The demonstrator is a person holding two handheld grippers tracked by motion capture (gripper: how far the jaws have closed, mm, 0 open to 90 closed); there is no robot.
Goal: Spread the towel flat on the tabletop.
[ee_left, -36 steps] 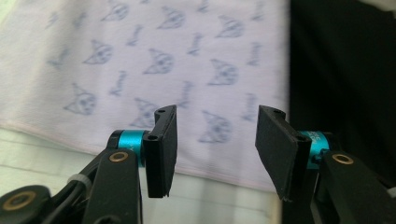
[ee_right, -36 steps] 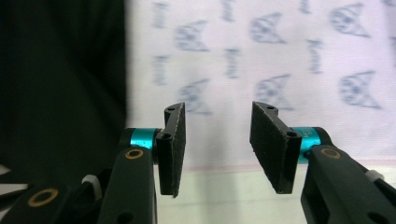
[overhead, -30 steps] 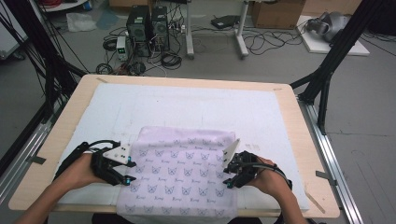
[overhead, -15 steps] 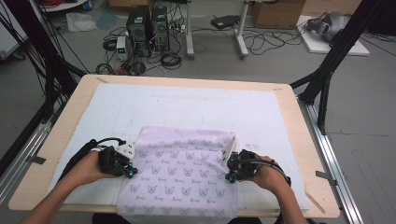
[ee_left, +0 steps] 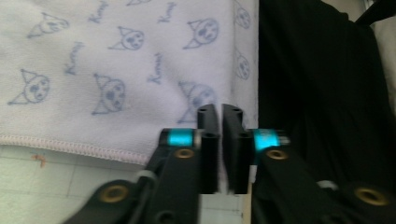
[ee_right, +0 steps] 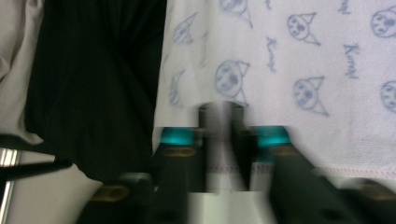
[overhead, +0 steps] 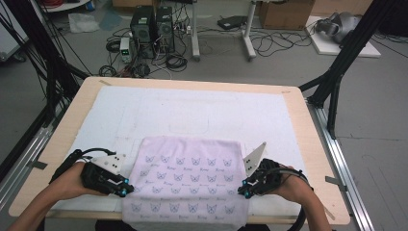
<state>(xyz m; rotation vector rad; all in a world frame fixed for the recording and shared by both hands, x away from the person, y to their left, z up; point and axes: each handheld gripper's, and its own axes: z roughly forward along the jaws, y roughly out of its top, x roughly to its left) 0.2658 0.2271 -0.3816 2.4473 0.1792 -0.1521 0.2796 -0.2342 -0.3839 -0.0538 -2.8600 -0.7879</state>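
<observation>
Two hand-held grippers — left (overhead: 126, 191), right (overhead: 244, 189) — pinch cloth (overhead: 186, 185) side edges.

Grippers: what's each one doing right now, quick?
Left gripper: shut on the cloth's side edge.
Right gripper: shut on the cloth's other side edge.

The right gripper (ee_right: 223, 140) stands with its jaws nearly together on the stitched hem of a pale lilac cloth (ee_right: 289, 60) printed with small blue faces, the cloth's corner overhanging the surface's (ee_right: 42, 205) edge beside dark fabric (ee_right: 93, 84).
</observation>
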